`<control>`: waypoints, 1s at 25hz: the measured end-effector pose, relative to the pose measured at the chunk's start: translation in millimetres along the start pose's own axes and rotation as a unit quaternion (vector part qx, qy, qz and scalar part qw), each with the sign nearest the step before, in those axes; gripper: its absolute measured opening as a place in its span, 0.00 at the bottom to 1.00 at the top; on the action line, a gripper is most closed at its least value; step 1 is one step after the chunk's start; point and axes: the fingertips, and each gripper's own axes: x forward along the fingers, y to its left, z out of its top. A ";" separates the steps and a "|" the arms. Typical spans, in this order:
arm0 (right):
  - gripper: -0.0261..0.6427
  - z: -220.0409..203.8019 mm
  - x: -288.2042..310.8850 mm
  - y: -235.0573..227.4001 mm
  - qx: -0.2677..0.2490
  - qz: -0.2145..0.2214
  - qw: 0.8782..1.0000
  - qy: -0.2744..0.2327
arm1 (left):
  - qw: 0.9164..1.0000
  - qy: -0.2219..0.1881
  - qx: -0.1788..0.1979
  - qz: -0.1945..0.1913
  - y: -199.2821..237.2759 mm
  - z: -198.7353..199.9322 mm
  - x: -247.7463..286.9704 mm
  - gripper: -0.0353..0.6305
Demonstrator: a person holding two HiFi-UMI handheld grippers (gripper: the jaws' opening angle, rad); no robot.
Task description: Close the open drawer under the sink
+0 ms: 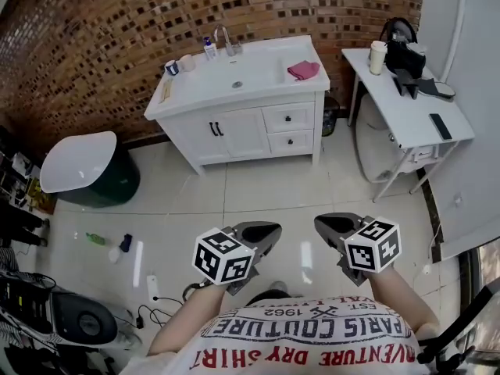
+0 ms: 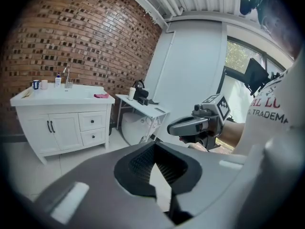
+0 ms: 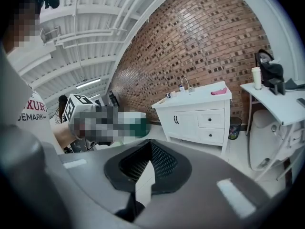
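Well, the left gripper [image 1: 266, 231] and the right gripper [image 1: 328, 225] hang at the person's waist, each with its jaws pressed together on nothing. Past them is tiled floor [image 1: 258, 186], then the white cabinet [image 1: 234, 131] under the sink [image 1: 242, 73], well apart from both. Its two drawers [image 1: 288, 118] are stacked at the right end, and from here I can't tell which is ajar. I'd judge this the approach: step in close, then push the open front squarely home.

left gripper [image 1: 266, 230]: jaws together, empty | right gripper [image 1: 326, 224]: jaws together, empty | both held low, side by side
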 end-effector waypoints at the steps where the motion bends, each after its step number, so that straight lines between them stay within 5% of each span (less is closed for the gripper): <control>1: 0.05 -1.5 -4.5 5.1 -0.002 -0.002 1.000 -0.001 | 1.000 0.001 0.001 -0.002 -5.7 -2.0 -2.6 0.04; 25: 0.05 -26.1 1.1 48.7 -0.002 -0.008 1.000 0.008 | 1.000 -0.015 -0.007 0.000 -24.6 -35.0 -45.7 0.04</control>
